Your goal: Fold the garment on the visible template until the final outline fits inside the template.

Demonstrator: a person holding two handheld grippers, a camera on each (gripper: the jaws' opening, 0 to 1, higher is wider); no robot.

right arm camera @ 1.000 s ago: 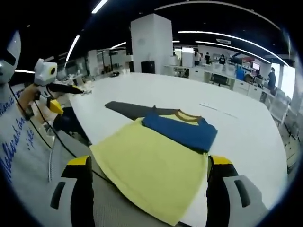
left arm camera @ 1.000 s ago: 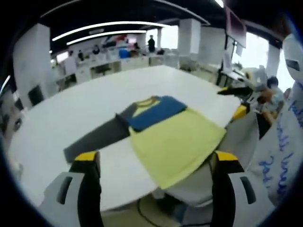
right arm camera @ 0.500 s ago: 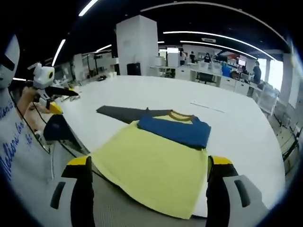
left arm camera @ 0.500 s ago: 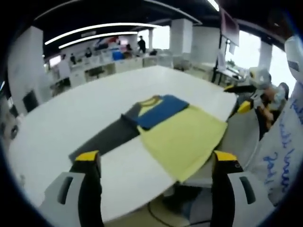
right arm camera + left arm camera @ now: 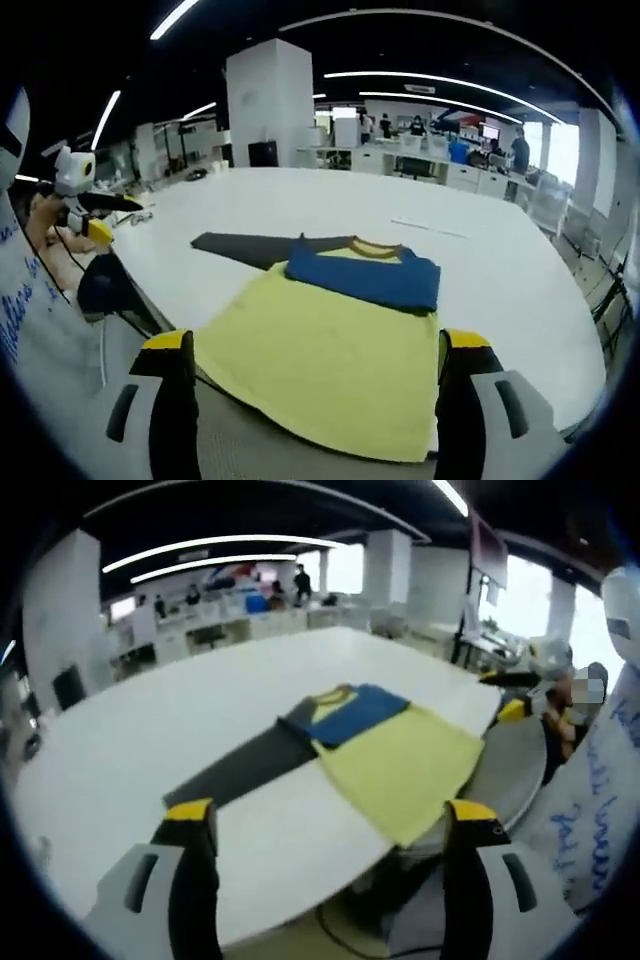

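The yellow long-sleeved shirt with a blue folded-over sleeve and a dark grey sleeve (image 5: 385,750) lies flat on the large white table (image 5: 150,740), near the table's edge closest to the person. In the left gripper view its yellow body reaches that edge and one corner hangs slightly over it; the blue sleeve is folded across the chest just below the mustard collar, while the grey sleeve stretches straight out to the left over bare table. The right gripper view shows the same shirt (image 5: 330,350) from the other side: the yellow hem comes down between the jaws, the blue sleeve lies across the upper part, and the grey sleeve runs off to the left beyond it. No template outline can be made out around the garment in either view.

The left gripper (image 5: 330,820) hovers off the table with its yellow-tipped black jaws spread wide, nothing between them. The right gripper (image 5: 312,345) also has its jaws wide apart and empty, above the hem. Each view catches the other gripper held up at the side: white with a yellow tip, at the right edge of the left gripper view (image 5: 515,695) and at the left edge of the right gripper view (image 5: 80,200).

A white garment with blue handwriting (image 5: 590,820) shows on the person. Beyond the table lie white desks, pillars and ceiling light strips
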